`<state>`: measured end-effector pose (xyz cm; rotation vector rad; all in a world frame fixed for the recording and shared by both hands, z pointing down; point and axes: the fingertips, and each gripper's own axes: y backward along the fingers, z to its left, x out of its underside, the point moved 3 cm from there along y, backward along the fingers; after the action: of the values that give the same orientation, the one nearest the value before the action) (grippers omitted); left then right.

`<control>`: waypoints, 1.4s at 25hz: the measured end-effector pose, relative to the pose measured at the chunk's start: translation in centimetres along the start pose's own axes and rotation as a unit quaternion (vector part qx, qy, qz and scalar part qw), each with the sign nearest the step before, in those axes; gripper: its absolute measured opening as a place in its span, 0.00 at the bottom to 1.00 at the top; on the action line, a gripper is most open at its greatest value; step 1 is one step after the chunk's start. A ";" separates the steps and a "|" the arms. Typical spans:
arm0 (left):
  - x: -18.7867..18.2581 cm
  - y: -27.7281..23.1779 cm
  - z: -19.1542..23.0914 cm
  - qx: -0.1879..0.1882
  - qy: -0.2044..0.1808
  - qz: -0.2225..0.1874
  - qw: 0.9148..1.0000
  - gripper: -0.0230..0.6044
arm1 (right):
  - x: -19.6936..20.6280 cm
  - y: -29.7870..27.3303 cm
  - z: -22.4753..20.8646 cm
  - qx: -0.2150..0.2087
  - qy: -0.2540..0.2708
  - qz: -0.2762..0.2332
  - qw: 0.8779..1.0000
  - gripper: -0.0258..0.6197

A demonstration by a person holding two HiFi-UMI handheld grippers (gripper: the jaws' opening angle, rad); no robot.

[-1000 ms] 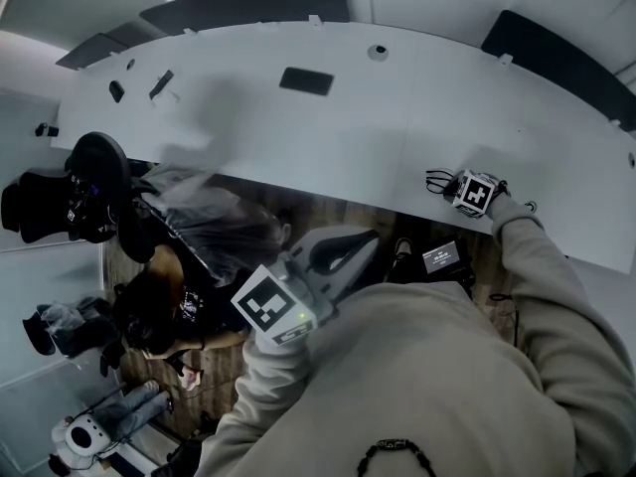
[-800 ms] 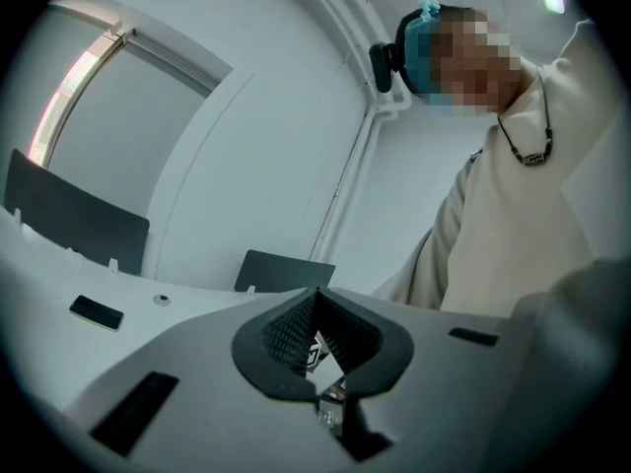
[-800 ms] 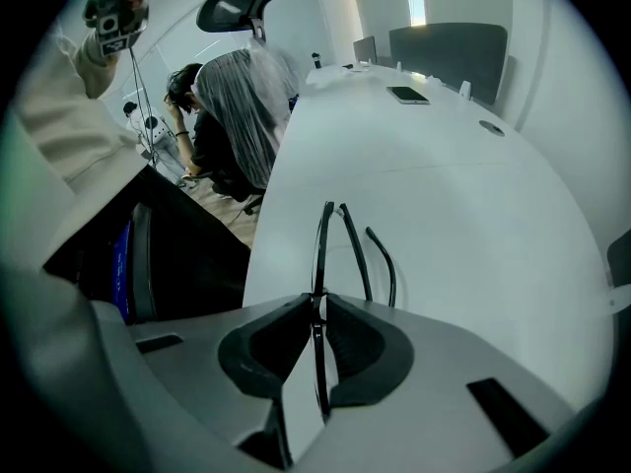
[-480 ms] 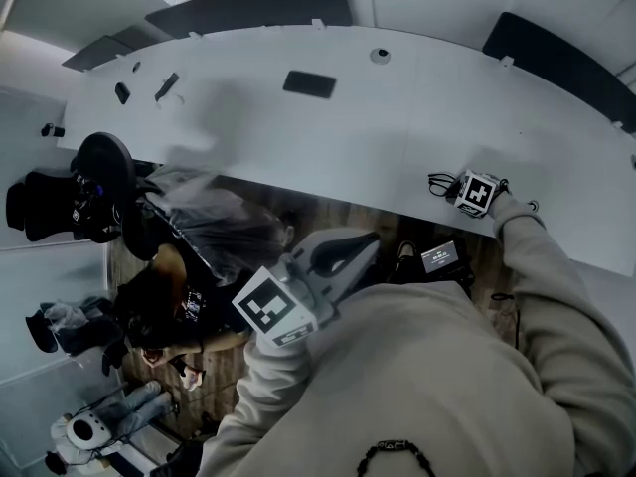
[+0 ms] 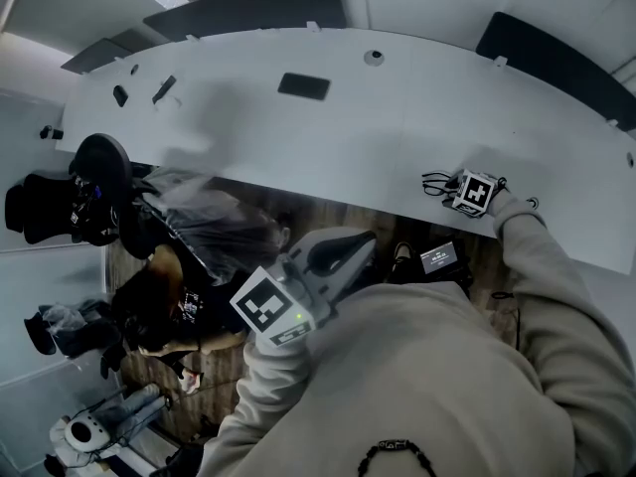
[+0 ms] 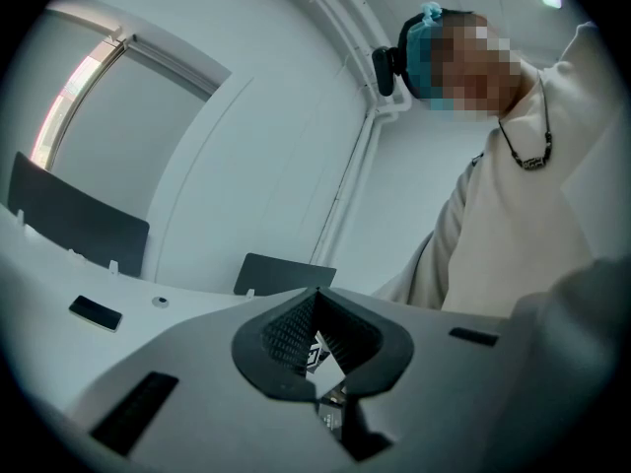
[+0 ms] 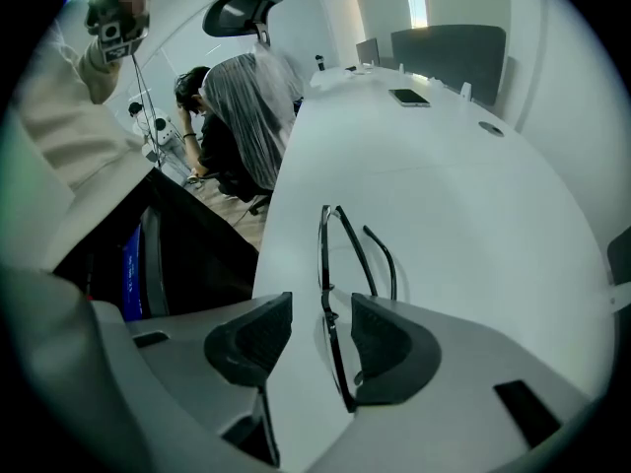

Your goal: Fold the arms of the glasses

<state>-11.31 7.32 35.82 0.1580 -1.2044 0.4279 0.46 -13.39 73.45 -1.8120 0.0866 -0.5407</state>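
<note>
Thin black-framed glasses (image 7: 338,249) (image 5: 434,182) lie on the white table (image 7: 473,195) (image 5: 397,127) near its front edge. My right gripper (image 7: 320,313) (image 5: 449,189) points steeply down over them. Its jaws have just been opening and now stand apart, with the glasses' front rim in the gap and neither pad pressing on it. Both thin arms show on the far side of the rim; I cannot tell how far they are folded. My left gripper (image 6: 317,304) (image 5: 343,251) is shut on nothing, held roughly level in front of my chest, away from the table.
A dark phone (image 5: 304,85) (image 7: 408,97) and a round grommet (image 5: 374,57) lie further along the table. Below the table edge are a plastic-covered office chair (image 5: 214,222) and a seated person (image 5: 164,311). Dark panels (image 5: 248,8) stand behind the table.
In the head view both grippers and the glasses stay where they were; only the camera shifts slightly. The jaw movement is too small to see there.
</note>
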 end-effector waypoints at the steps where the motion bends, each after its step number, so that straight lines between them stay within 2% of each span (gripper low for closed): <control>1: 0.0 -0.1 -0.1 0.002 0.000 -0.001 1.000 0.05 | 0.1 0.3 0.0 0.002 0.001 0.000 1.000 0.30; 10: -0.1 -1.8 -0.3 0.034 -0.001 -0.004 0.999 0.05 | 1.1 3.8 -0.6 0.051 -0.037 -0.037 0.997 0.31; 17: -0.1 -3.2 -0.2 0.057 0.001 0.001 0.998 0.05 | 3.6 6.1 0.1 0.080 -0.103 -0.068 0.989 0.31; 18: 0.0 -3.5 0.0 0.059 0.003 0.003 0.998 0.05 | 3.9 6.4 0.2 0.085 -0.114 -0.077 0.987 0.27; 20: 0.5 -4.0 0.2 0.066 0.006 0.011 0.998 0.05 | 4.2 7.2 0.5 0.094 -0.146 -0.105 0.979 0.12; 22: 0.8 -4.5 0.2 0.076 0.009 0.019 0.997 0.05 | 4.1 7.7 1.3 0.095 -0.184 -0.140 0.968 0.08; 28: 1.4 -6.1 0.7 0.085 0.016 0.028 0.996 0.05 | 4.3 8.8 4.0 0.107 -0.251 -0.204 0.940 0.07; 32: 1.4 -6.9 0.9 0.096 0.021 0.027 0.995 0.05 | 3.6 11.1 4.9 0.130 -0.260 -0.233 0.928 0.07; 35: 1.3 -7.6 1.0 0.102 0.017 0.030 0.994 0.05 | 2.2 13.8 5.3 0.149 -0.266 -0.270 0.913 0.07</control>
<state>-8.72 0.36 38.20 0.2904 -1.1332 0.6042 7.52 -13.69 60.27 -1.6107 -0.8494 -0.3921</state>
